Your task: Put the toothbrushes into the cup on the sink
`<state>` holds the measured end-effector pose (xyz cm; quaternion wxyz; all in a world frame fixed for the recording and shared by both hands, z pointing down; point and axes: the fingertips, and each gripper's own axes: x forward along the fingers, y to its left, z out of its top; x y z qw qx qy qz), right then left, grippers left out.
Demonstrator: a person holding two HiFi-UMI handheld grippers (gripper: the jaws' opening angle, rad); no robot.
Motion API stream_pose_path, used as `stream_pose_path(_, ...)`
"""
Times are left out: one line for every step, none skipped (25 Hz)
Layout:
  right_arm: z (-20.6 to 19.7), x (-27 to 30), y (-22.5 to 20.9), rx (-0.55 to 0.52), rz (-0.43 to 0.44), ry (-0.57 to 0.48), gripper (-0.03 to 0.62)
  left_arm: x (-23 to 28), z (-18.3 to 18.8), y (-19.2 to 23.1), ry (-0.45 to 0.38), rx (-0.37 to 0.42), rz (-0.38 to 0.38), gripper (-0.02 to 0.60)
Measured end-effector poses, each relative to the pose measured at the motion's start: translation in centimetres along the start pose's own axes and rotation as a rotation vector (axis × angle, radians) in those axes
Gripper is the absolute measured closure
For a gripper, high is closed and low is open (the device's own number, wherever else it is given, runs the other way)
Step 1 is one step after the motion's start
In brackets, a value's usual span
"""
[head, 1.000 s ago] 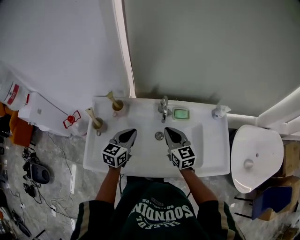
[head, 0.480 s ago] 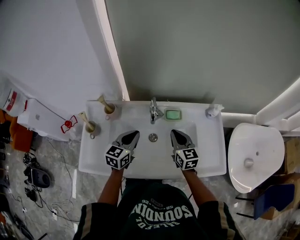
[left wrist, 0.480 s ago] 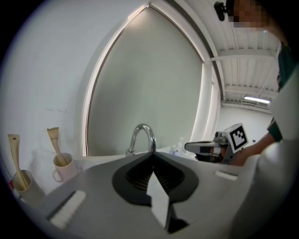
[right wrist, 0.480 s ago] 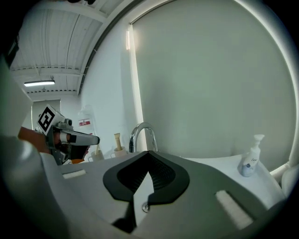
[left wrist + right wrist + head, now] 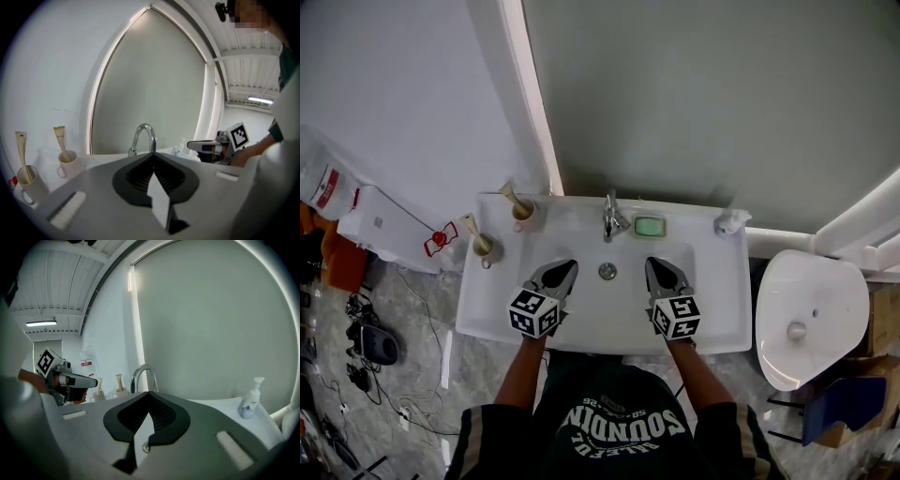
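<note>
Left gripper (image 5: 561, 270) and right gripper (image 5: 659, 270) hover over the sink (image 5: 712, 314), one on either side of the drain. Both claws are clenched and empty. On the sink's left ledge stand a rear cup (image 5: 523, 213) and a front cup (image 5: 484, 248). Each holds one toothbrush, tilted: rear toothbrush (image 5: 508, 193), front toothbrush (image 5: 470, 224).

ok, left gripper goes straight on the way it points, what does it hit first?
Most likely the faucet, which stands dead ahead of the shut left gripper tips. Depth is unclear, so the sink back ledge below it could come first.
</note>
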<state>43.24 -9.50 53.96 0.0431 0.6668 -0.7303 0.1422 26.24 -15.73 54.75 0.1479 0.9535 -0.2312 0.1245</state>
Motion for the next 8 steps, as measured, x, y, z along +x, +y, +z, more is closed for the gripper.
stream_pose_path(-0.02,-0.02,0.06,-0.001,0.002,0.001,0.592,-0.07,-0.08,-0.02,0.000,-0.001,0.001,0.531)
stream_pose_path(-0.04,-0.03,0.15,-0.002,0.004,0.002,0.592,-0.15,-0.14,-0.02,-0.001,-0.002,0.003,0.531)
stream_pose_path(-0.08,-0.04,0.27,-0.003,0.005,0.004,0.592,-0.25,-0.19,-0.01,-0.002,-0.004,0.004,0.531)
stream_pose_path(-0.15,-0.05,0.38,-0.003,0.006,0.004,0.592,-0.35,-0.23,0.02,-0.002,-0.005,0.004,0.531)
stream_pose_path(-0.23,-0.05,0.50,-0.003,0.006,0.005,0.592,-0.43,-0.26,0.07,-0.003,-0.006,0.005,0.531)
stream_pose_path(-0.30,-0.04,0.61,-0.003,0.005,0.005,0.592,-0.48,-0.27,0.14,-0.004,-0.007,0.004,0.531)
stream_pose_path(-0.36,0.00,0.71,-0.002,0.005,0.006,0.592,-0.53,-0.27,0.22,-0.005,-0.008,0.004,0.531)
stream_pose_path(-0.41,0.04,0.82,-0.002,0.005,0.006,0.592,-0.56,-0.27,0.30,-0.006,-0.008,0.004,0.531)
